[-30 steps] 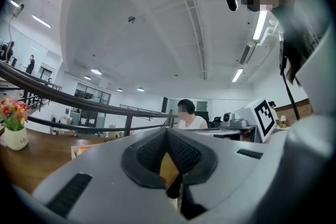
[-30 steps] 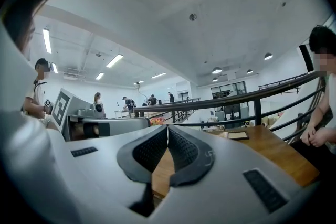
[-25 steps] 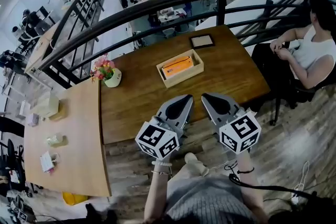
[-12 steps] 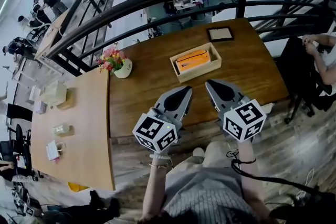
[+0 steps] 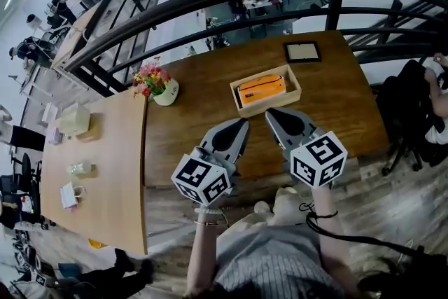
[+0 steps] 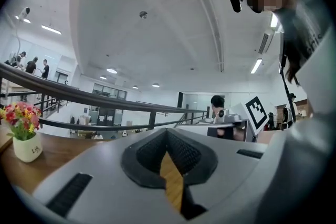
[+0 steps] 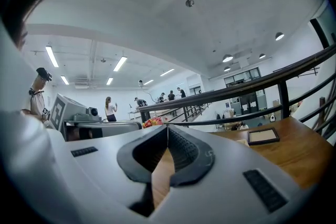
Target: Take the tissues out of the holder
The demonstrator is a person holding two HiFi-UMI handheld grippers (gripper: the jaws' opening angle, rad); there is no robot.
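Observation:
A shallow wooden holder (image 5: 295, 82) sits on the dark wooden table (image 5: 196, 129) with an orange tissue pack (image 5: 260, 89) lying inside it. My left gripper (image 5: 243, 122) hovers over the table just short of the holder's near left corner, jaws shut and empty. My right gripper (image 5: 269, 113) is shut too, its tip at the holder's near edge, with nothing held. In the left gripper view the left gripper (image 6: 167, 132) has its pads meeting, with only table wood seen below. The right gripper view shows the right gripper (image 7: 167, 134) the same way.
A white pot of flowers (image 5: 162, 87) stands at the table's left end and a dark picture frame (image 5: 302, 51) at the far side. A black railing (image 5: 210, 7) runs behind the table. A lighter side table (image 5: 105, 171) adjoins on the left. A seated person (image 5: 437, 91) is at the right.
Both grippers have edged forward toward the holder, so the gap between their tips and its near edge has shrunk. Both stay shut. The head view has shifted.

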